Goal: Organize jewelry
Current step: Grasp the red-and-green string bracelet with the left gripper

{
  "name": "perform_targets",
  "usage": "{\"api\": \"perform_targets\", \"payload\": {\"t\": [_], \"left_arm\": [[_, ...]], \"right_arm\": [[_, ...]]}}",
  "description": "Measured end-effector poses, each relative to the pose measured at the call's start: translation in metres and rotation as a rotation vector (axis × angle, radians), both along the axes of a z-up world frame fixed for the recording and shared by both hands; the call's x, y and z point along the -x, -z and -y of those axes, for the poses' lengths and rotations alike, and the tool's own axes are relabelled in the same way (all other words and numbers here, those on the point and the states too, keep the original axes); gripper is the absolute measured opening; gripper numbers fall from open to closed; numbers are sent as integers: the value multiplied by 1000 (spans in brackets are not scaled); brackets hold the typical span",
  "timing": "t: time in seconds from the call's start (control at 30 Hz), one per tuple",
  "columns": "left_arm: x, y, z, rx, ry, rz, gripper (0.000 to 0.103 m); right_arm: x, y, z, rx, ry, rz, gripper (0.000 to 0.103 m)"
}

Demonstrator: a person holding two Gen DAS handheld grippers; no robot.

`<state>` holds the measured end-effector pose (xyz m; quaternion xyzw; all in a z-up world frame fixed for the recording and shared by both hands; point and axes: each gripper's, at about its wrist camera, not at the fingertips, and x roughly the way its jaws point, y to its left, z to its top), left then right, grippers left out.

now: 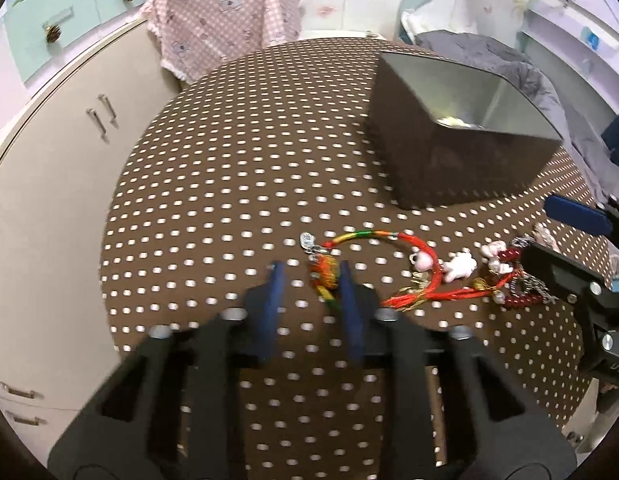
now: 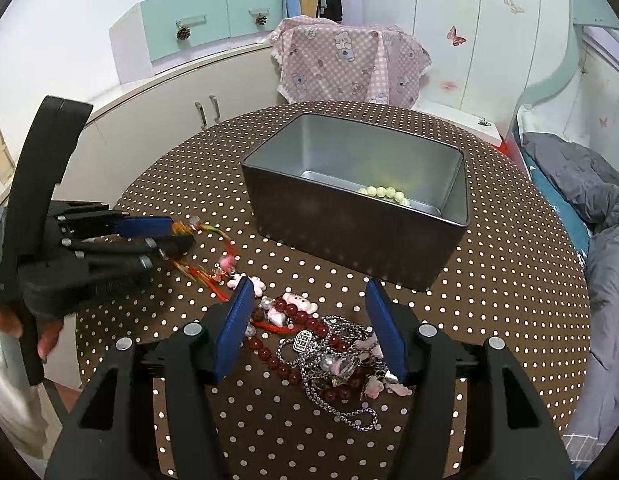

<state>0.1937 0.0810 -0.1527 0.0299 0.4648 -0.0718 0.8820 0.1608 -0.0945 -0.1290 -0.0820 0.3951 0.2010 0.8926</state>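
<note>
Red-and-multicolour cord bracelet [image 1: 373, 240] lies on dotted tablecloth [image 1: 229, 160], near front of metal tin [image 2: 349, 216], which holds pale green beads [image 2: 385, 194]. Left gripper [image 1: 311, 276] jaws nearly closed around its tasselled end [image 1: 325, 276]; firm pinch can't be told. Right gripper [image 2: 309, 320] hovers half open w/ nothing held, over tangle of red beads & chain [image 2: 329, 352]. Tip: confirm grip, lift slow so cord doesn't snag the pile, then drop in tin.

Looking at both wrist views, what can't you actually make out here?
- Tin box contents, left wrist view: the near wall hides most.
- Left claw grip on the braided cord, both views: blurred.
- Silver chain tangle, right wrist view: the right claw covers its edges.
</note>
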Motion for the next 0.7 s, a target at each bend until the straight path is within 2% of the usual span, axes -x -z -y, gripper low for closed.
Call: {"api": "perform_targets", "payload": {"t": [0.03, 0.2, 0.33, 0.53, 0.63, 0.7], "left_arm": [[-1, 0, -4, 3, -1, 3, 14], [4, -1, -5, -19, -8, 33, 12], [11, -17, -16, 71, -18, 62, 12], [31, -54, -28, 129, -21, 175, 12], [39, -64, -33, 135, -26, 205, 12], [47, -67, -34, 144, -29, 213, 12]], "right_arm": [[1, 0, -2, 0, -2, -1, 55], [4, -2, -10, 9, -28, 8, 55], [4, -5, -14, 13, -50, 20, 55], [-5, -2, -24, -5, -112, 0, 54], [-10, 5, -32, -16, -170, -31, 43], [-17, 10, -35, -17, -176, -48, 41]]}}
